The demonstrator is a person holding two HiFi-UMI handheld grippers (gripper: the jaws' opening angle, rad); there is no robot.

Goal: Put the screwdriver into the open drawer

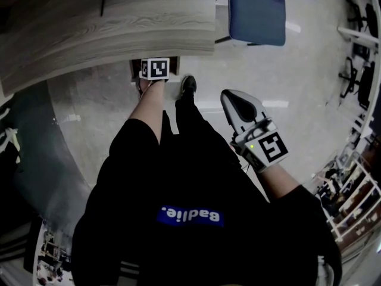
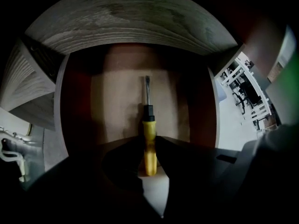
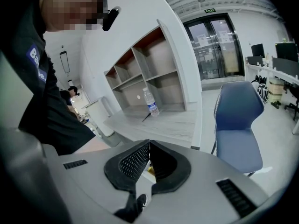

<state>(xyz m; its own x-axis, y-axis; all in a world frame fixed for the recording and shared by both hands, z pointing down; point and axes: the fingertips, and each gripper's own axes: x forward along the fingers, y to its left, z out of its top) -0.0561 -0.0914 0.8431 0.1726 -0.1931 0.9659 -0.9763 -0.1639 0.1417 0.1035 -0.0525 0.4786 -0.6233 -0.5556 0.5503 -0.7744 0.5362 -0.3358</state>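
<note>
Wood-grain desk (image 1: pixel 119 22) is seen from above, w/ pale glossy floor (image 1: pixel 297 70) beside it. The screwdriver (image 2: pixel 148 125) is held in the opening of the drawer (image 2: pixel 117 97), which has a smooth tan base and dark side walls. It has a round yellow plastic handle, black collar and thin steel shaft w/ flat tip. The handle is pinched by the left gripper (image 2: pixel 148 138), dark pads on both sides. The right gripper (image 3: pixel 149 143), w/ grey shell and ribbed black pads, is closed tip-to-tip w/ nothing btwn.

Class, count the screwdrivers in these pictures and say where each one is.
1. The yellow-handled screwdriver is gripped in the jaws of the left gripper, shaft pointing into the open drawer. Others may be hidden.
</note>
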